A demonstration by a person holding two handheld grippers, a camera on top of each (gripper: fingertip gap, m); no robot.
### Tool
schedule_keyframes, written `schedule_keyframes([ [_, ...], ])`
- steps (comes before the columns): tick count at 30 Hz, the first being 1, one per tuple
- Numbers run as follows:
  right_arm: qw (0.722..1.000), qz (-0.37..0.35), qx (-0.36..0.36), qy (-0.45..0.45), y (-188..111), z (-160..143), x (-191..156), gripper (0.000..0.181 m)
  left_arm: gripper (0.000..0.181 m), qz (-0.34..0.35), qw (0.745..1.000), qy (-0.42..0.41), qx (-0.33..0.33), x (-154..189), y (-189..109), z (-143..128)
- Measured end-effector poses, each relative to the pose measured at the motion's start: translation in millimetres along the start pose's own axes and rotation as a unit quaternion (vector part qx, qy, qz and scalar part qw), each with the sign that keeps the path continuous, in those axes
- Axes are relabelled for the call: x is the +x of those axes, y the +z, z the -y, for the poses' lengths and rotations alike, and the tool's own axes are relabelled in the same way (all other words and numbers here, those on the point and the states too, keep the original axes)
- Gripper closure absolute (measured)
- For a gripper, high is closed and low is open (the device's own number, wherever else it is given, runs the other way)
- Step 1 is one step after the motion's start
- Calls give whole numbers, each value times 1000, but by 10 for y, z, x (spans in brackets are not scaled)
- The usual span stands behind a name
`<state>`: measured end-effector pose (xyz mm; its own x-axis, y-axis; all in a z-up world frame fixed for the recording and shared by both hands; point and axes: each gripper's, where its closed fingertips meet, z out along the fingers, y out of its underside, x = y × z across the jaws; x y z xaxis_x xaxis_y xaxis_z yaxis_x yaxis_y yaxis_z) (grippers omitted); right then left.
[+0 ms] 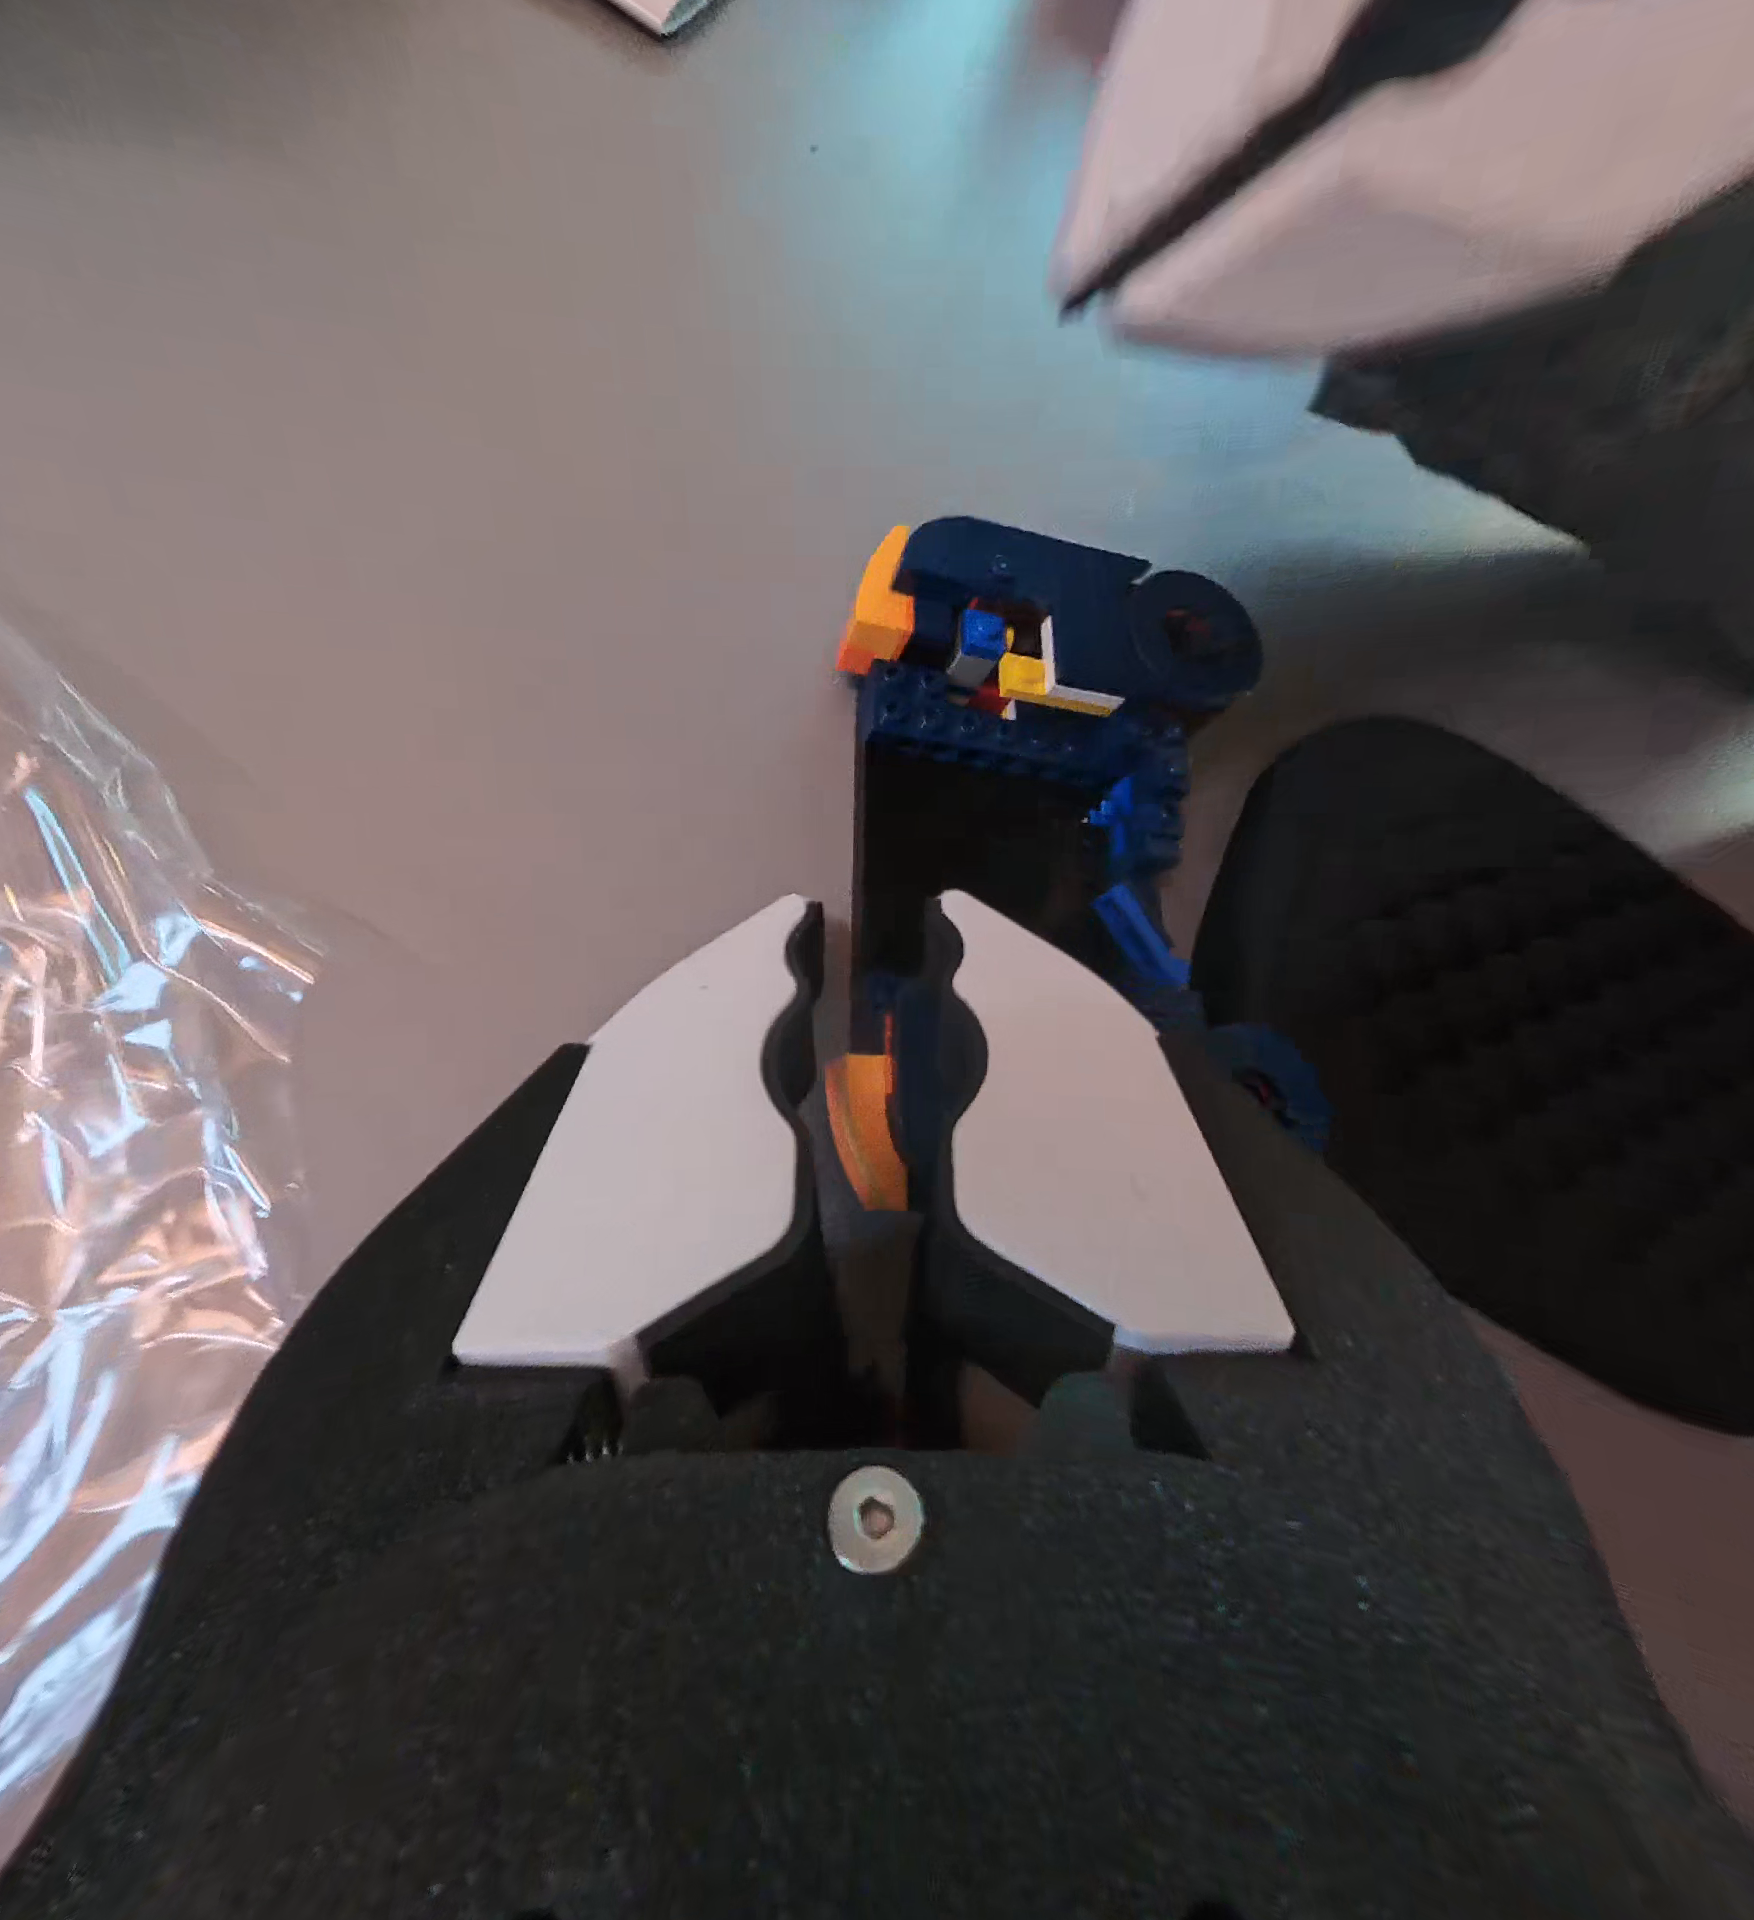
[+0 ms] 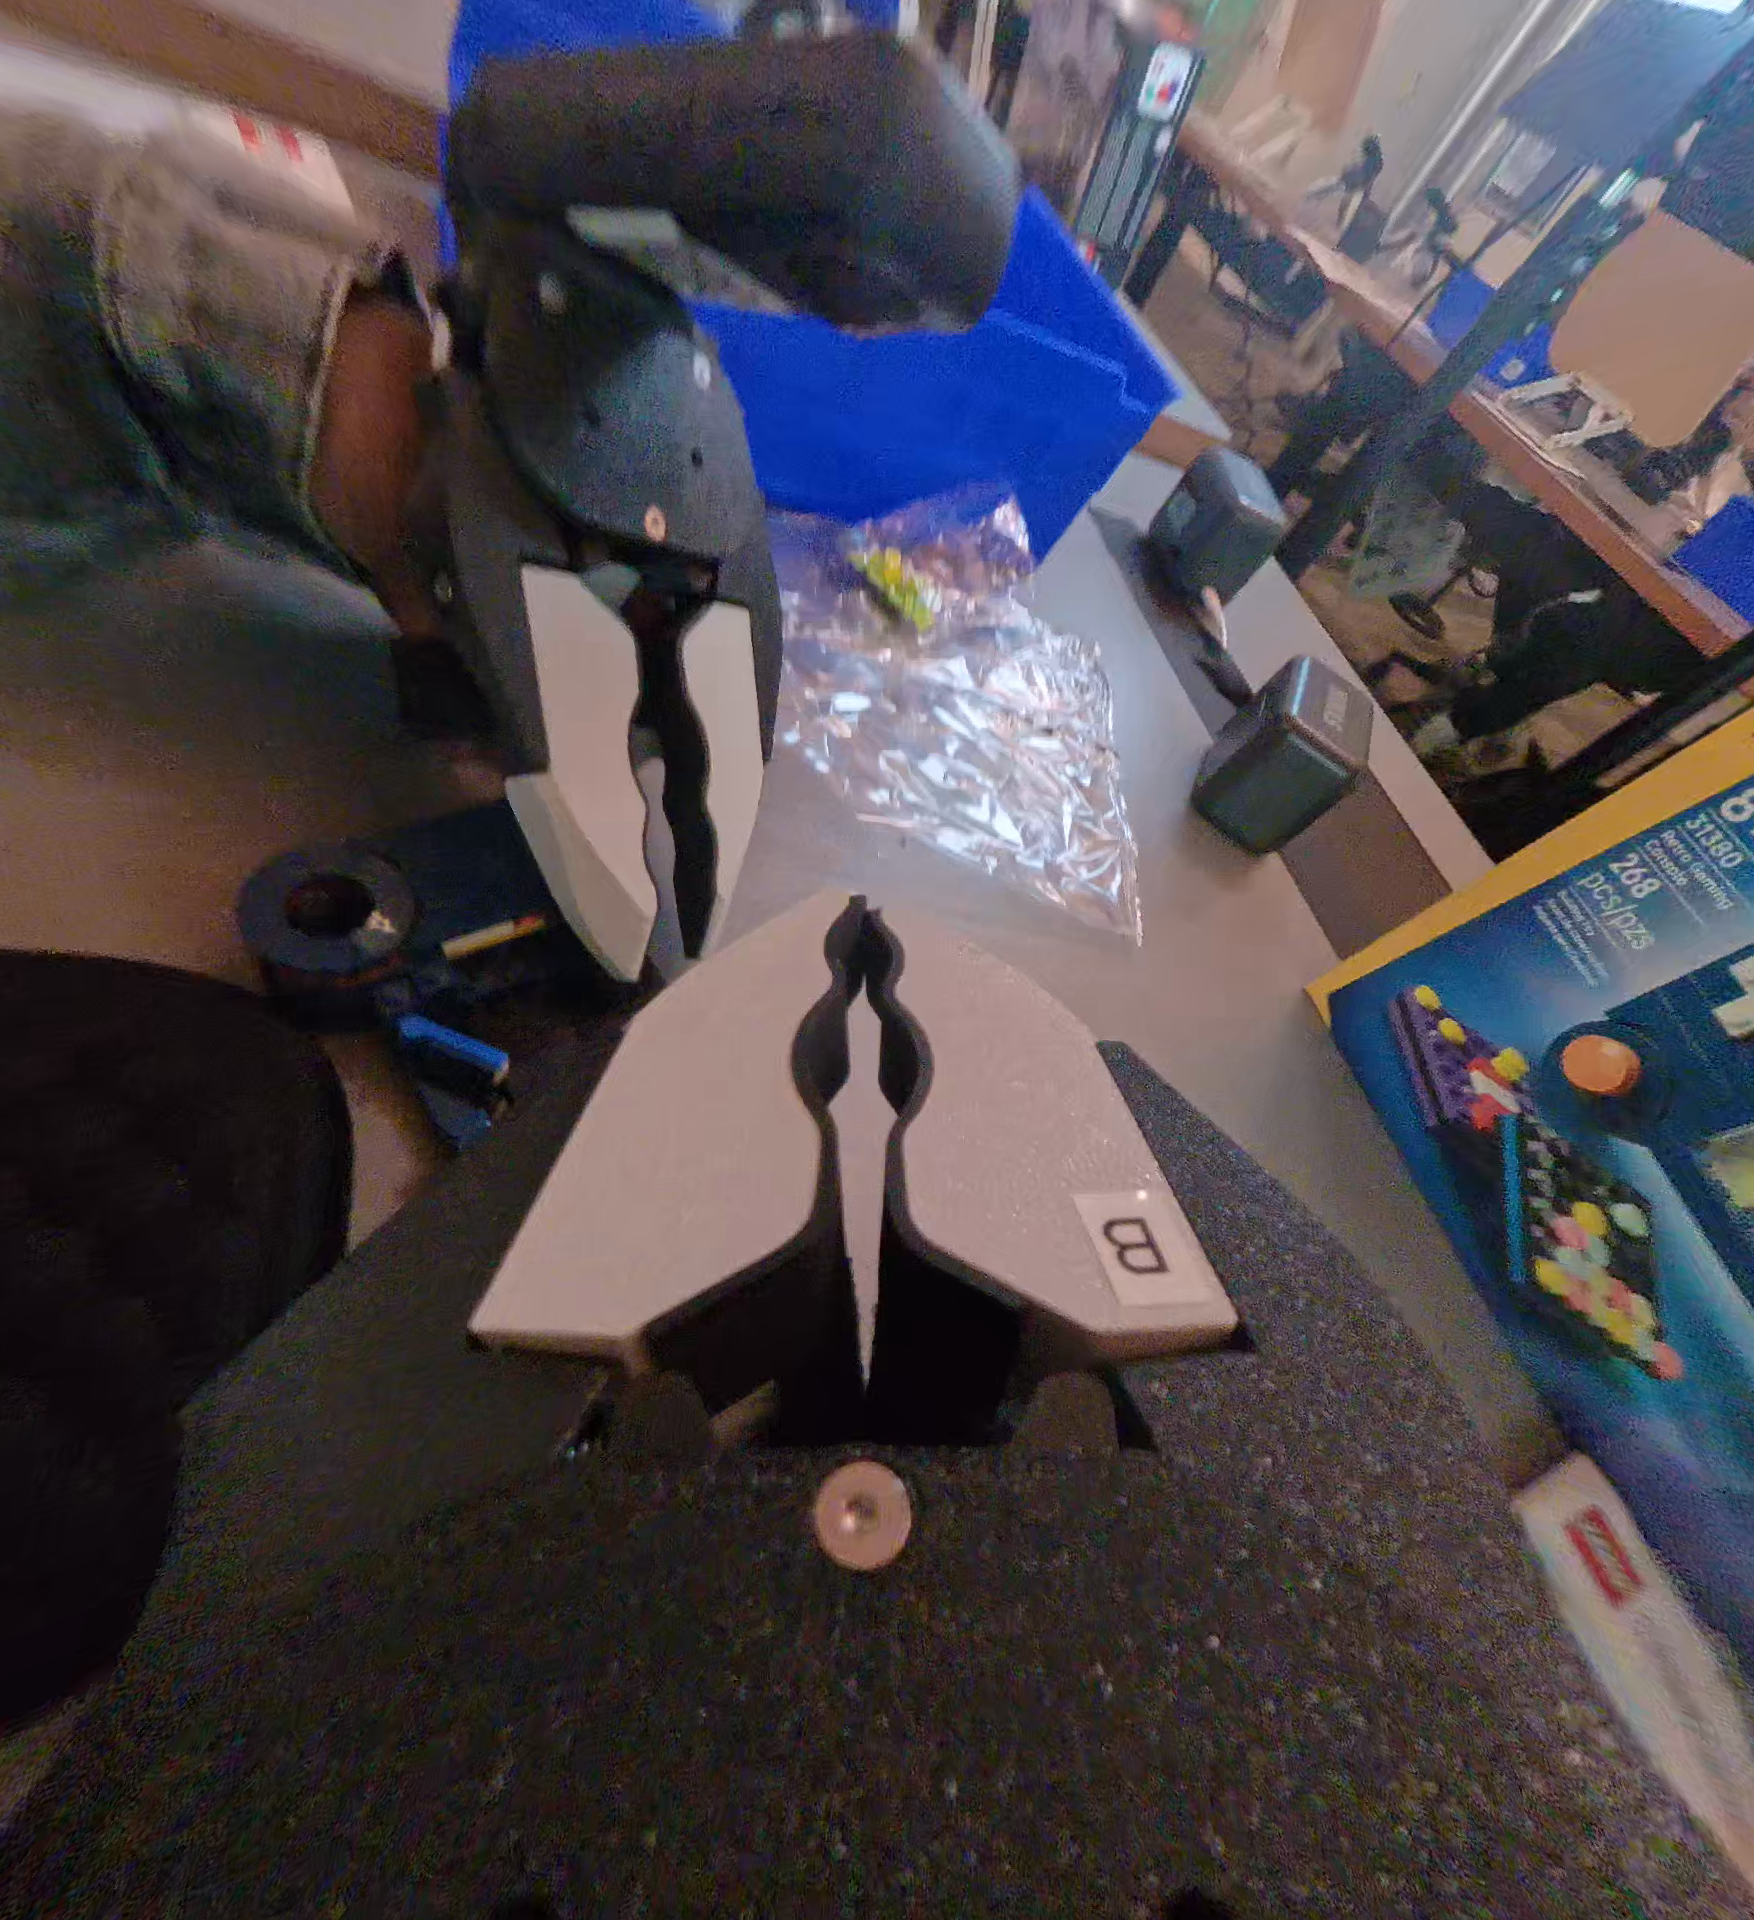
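My left gripper point(image 1: 878, 914) clamped the dark-blue brick model point(image 1: 1018, 675), whose long axis ran straight ahead between the jaws. My right gripper point(image 2: 865, 930), pinched together and empty, hovered just beside the model, at its wheel point(image 2: 327, 920) end.

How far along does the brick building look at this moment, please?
Done: a dark blue brick model with orange, yellow and white pieces and a round black part is partly assembled. In hand: the left gripper is shut on it, against the grey table. The right gripper is shut and empty. Left: cannot tell; a clear plastic bag lies nearby.

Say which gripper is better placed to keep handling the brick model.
Left. The left gripper is already shut on the brick model; the right gripper is shut, empty, beside it.
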<state>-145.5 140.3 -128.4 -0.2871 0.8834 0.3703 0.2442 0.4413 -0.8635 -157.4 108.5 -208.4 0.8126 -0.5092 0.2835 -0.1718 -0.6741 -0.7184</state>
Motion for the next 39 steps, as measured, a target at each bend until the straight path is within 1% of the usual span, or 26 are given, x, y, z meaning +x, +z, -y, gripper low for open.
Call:
schedule_keyframes([
  [1, 998, 22, 45, 43, -46, 63, 14, 181, 163, 1, 1000, 9, 19, -2, -33, 51],
  [2, 991, 44, 81, 95, -76, 82, 33, 181, 161, -13, 999, 6, 50, 28, -100, 142],
  [3, 982, 64, 106, 144, -92, 61, 53, 177, 160, -37, 996, 3, 81, 85, -193, 228],
  [4, 970, 87, 133, 182, -108, 50, 49, 161, 160, -47, 993, 5, 111, 100, -291, 291],
  [5, 960, 106, 155, 209, -127, 41, 43, 150, 158, -41, 990, 4, 134, 63, -381, 317],
  [6, 951, 119, 175, 224, -152, 43, 46, 136, 152, -32, 989, -1, 144, 7, -451, 300],
  [7, 946, 129, 189, 228, -179, 52, 41, 122, 146, -25, 991, -9, 134, -46, -496, 229],
  [8, 947, 139, 183, 226, -189, 29, 24, 113, 140, -23, 993, -17, 112, -73, -522, 133],
  [9, 951, 157, 157, 215, -180, -31, -32, 99, 134, -25, 996, -26, 87, -70, -537, 38],
  [11, 961, 193, 64, 186, -134, -261, -182, 73, 129, -50, 998, -17, 41, 42, -549, -129],
  [12, 962, 214, 21, 171, -134, -378, -275, 69, 128, -50, 998, -5, 23, 70, -546, -188],
  [13, 960, 230, -7, 161, -139, -459, -349, 68, 128, -46, 999, 8, 16, 75, -534, -209],
  [14, 958, 238, -20, 156, -134, -501, -392, 71, 129, -50, 998, 22, 18, 96, -515, -196],
  [16, 958, 242, -30, 150, -108, -543, -430, 77, 129, -64, 997, 37, 24, 148, -459, -149],
  [18, 961, 235, -31, 146, -78, -570, -426, 82, 127, -71, 997, 42, 1, 177, -387, -205],
  [19, 959, 237, -40, 147, -71, -602, -438, 82, 125, -73, 996, 44, -13, 177, -353, -249],
  [20, 957, 243, -53, 149, -69, -640, -456, 81, 124, -79, 996, 43, -14, 185, -330, -256],
  [24, 956, 248, -69, 141, -53, -671, -491, 84, 131, -97, 994, 42, 1, 198, -303, -225],
  [27, 955, 252, -88, 132, -30, -711, -531, 84, 131, -100, 994, 44, 5, 197, -299, -222],
  [30, 958, 240, -78, 137, -30, -694, -476, 89, 133, -99, 994, 47, 11, 180, -294, -200],
  [33, 974, 195, -29, 113, -60, -553, -327, 98, 136, -78, 995, 56, 37, 139, -315, -90],
  [34, 977, 189, -26, 96, -83, -501, -317, 102, 137, -78, 994, 60, 46, 153, -337, -52],
  [37, 974, 220, -40, 26, -123, -339, -533, 131, 148, -65, 992, 89, 58, 196, -385, 20],
  [39, 970, 233, -68, -10, -44, -310, -711, 140, 159, -73, 989, 114, 51, 272, -371, 11],
])
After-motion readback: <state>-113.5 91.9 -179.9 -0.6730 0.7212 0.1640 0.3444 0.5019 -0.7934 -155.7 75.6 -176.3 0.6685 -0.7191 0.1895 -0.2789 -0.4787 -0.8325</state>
